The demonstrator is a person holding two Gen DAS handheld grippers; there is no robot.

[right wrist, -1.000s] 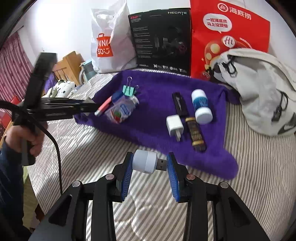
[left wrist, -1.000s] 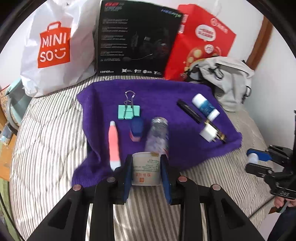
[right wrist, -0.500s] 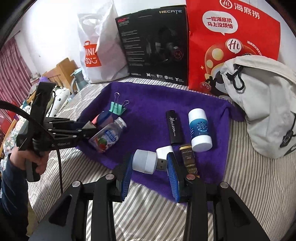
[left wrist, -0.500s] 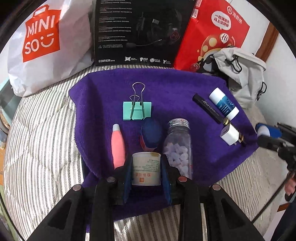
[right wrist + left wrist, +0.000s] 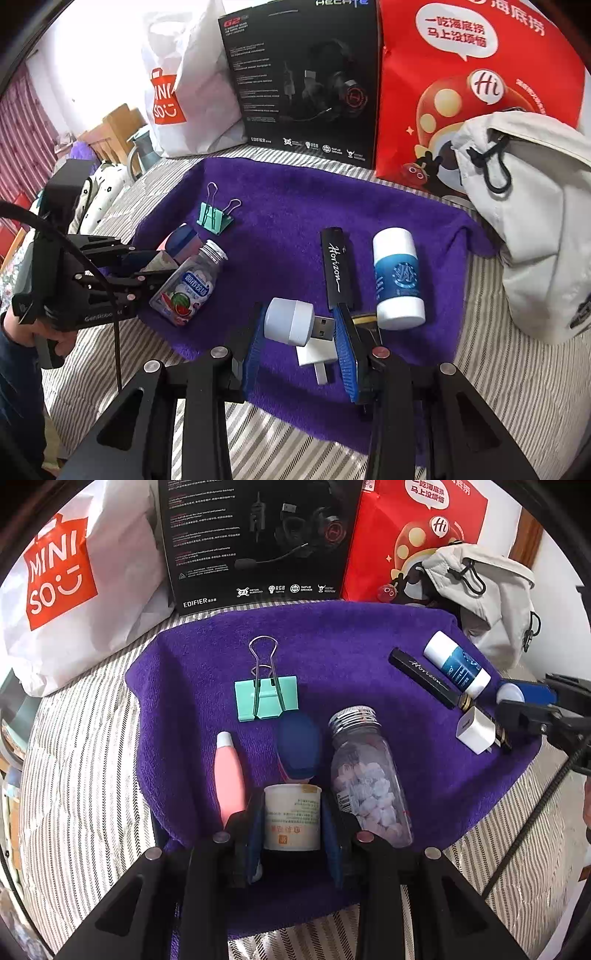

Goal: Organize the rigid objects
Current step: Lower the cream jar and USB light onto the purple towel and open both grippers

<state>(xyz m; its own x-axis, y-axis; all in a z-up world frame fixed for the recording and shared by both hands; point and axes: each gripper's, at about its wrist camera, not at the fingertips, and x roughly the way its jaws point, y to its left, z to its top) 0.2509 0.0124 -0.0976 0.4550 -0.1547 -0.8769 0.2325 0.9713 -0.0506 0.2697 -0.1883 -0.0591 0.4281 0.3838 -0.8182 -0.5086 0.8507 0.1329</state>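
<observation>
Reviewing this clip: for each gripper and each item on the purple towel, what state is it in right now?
Left gripper: shut on white jar.
Right gripper: shut on USB light.
Candy bottle: lying down, capped.
Binder clip: lying flat, handles together.
Pink tube: lying down.
Blue-labelled tube: lying down, capped.
White charger: lying on towel.

The right gripper (image 5: 300, 334) is pinching a small white USB night light (image 5: 295, 322) between its blue pads, hovering over a purple towel (image 5: 295, 221). A white charger plug (image 5: 317, 357) is lying beneath it. Farther left, the left gripper (image 5: 153, 266) is reaching beside a watermelon mint bottle (image 5: 188, 286).
</observation>
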